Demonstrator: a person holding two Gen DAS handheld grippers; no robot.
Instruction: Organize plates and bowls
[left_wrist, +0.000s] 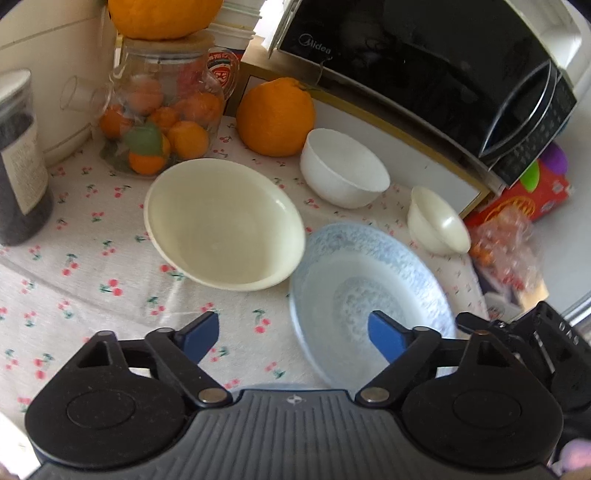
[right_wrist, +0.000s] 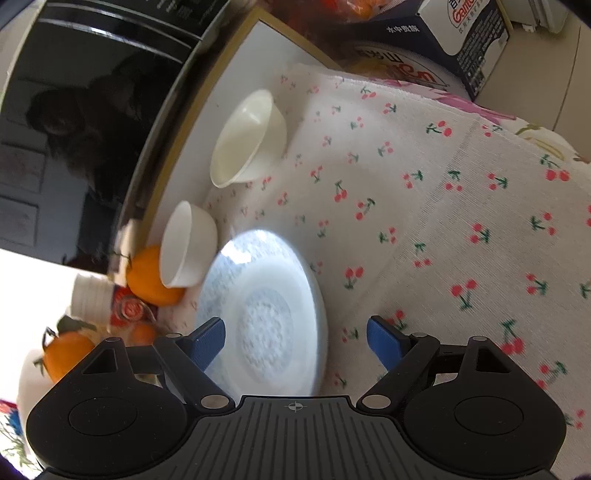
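A pale blue patterned plate (left_wrist: 369, 288) lies on the cherry-print cloth (left_wrist: 92, 258). Left of it stands a large cream bowl (left_wrist: 225, 225). Behind are a white bowl (left_wrist: 343, 166) and a small cream bowl (left_wrist: 439, 221). My left gripper (left_wrist: 293, 338) is open, one fingertip over the plate and the other over the cloth, astride the plate's left rim. The right wrist view shows the plate (right_wrist: 262, 295) between the open fingers of my right gripper (right_wrist: 297, 343), with no pad pressing it. The white bowl (right_wrist: 188, 243) and small cream bowl (right_wrist: 251, 140) lie beyond.
A black microwave (left_wrist: 443, 74) stands at the back on a white box. A glass jar of oranges (left_wrist: 162, 122), a big orange (left_wrist: 275, 118) and a dark canister (left_wrist: 18, 158) crowd the back left. A red carton (left_wrist: 528, 199) sits at the right.
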